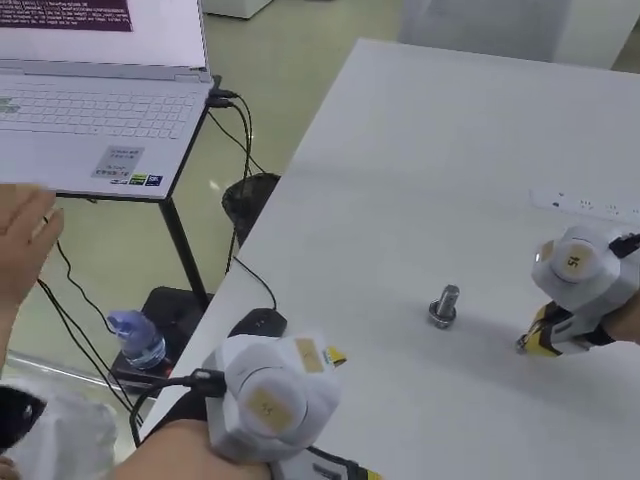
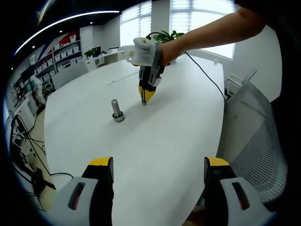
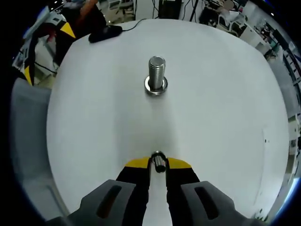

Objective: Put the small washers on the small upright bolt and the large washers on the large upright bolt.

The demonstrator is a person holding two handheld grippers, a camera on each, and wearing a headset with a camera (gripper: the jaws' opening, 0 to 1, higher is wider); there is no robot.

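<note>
On table (image 1: 420,180), centre: large bolt (image 1: 445,304), upright, standing on its head.
Right gripper (image 1: 530,343): 3 o'clock of large bolt in head view; clenched on small bolt (image 3: 158,163), which points down at the tabletop.
Left gripper (image 2: 159,165): 8 o'clock of large bolt, near table edge; jaws spread wide, released.
</note>
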